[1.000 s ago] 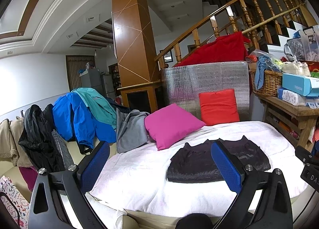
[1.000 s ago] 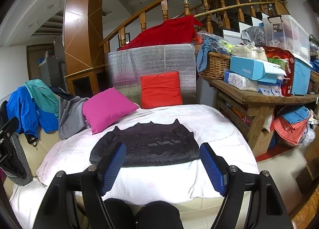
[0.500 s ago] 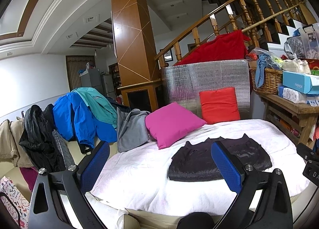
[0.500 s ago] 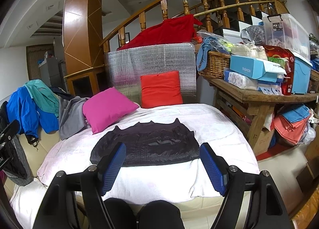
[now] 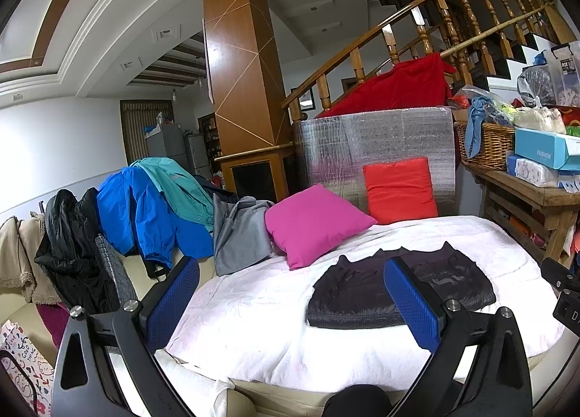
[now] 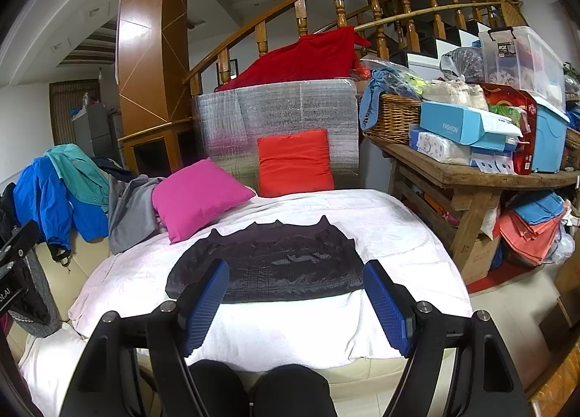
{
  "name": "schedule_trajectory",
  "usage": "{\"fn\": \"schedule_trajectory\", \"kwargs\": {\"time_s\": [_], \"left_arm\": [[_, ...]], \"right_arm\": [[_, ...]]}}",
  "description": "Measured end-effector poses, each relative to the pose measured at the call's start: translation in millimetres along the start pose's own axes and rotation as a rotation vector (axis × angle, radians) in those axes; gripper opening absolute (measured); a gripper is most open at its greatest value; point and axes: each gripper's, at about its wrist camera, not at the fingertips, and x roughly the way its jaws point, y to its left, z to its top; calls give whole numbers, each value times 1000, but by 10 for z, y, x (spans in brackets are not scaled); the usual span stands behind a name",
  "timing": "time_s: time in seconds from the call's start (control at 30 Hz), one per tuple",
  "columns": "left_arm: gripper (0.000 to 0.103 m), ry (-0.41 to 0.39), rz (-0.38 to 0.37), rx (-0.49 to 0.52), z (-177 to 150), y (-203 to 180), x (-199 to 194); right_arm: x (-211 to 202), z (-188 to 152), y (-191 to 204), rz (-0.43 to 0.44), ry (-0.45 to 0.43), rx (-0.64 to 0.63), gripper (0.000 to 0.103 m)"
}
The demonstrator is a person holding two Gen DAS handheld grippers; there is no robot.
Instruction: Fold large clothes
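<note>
Both grippers, left gripper and right gripper, wide open, empty, unmoved over the last second. Dark garment at 12 o'clock on white cover looks folded; next piece likely.

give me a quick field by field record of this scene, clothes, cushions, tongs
surface: white quilted cover on a cream sofa
garment on cover: dark purple folded garment, lying flat, nothing touching it
cushions: magenta square cushion left of the orange-red square cushion, both behind the garment
clothes pile: bright blue jacket, teal shirt and grey top draped at the sofa's left end
left tongs: open, empty
right tongs: open, empty, short of the garment
side table: wooden table at right, stacked with boxes
</note>
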Motion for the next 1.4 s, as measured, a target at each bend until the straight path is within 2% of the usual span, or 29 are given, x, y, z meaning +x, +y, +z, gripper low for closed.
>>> {"fn": "schedule_trajectory", "kwargs": {"time_s": [1.03,1.4], "left_arm": [[102,19,-3,4,-47,-8,69],[102,58,-17,-8,-65,-55,301]], "right_arm": [[29,-4,19,2,7,-9,79],[284,9,45,-7,51,-30,79]]}}
